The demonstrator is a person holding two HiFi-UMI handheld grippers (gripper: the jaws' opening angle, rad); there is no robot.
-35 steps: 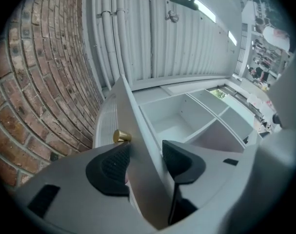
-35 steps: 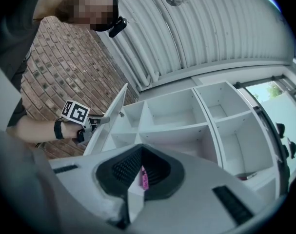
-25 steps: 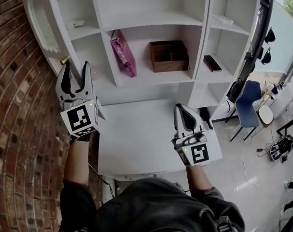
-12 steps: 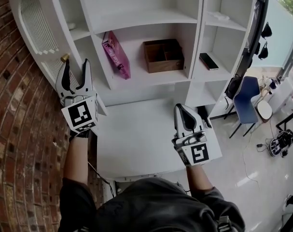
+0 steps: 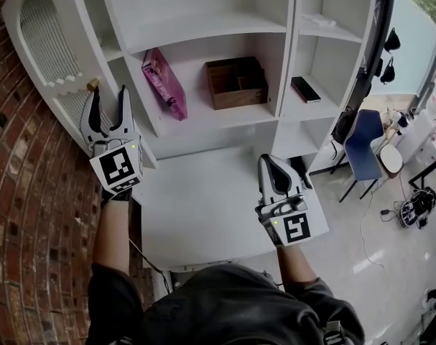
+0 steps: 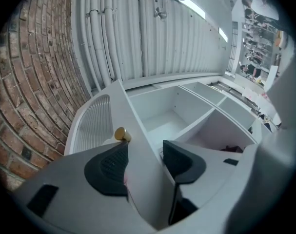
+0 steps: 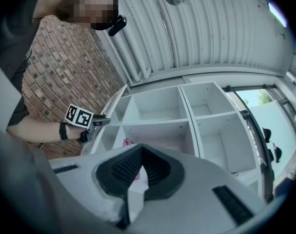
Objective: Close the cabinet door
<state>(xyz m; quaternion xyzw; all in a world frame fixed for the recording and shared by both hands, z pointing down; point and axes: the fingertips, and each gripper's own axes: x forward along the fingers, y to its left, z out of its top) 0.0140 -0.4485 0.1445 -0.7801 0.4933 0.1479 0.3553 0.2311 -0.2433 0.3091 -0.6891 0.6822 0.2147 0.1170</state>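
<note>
Brick wall on the left, white cabinet ahead. Its own view shows the left gripper with ribbed black pads apart, just been closing around the edge of the open slatted cabinet door, by the round brass knob. Head view adds the right gripper, jaws together, empty.

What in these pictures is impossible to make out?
- Small black flat object on the right shelf: head view, too small to identify.
- Brown wooden box: head view, its inside lost in shadow.
- White cabinet: head view, top cut off by the upper edge.
</note>
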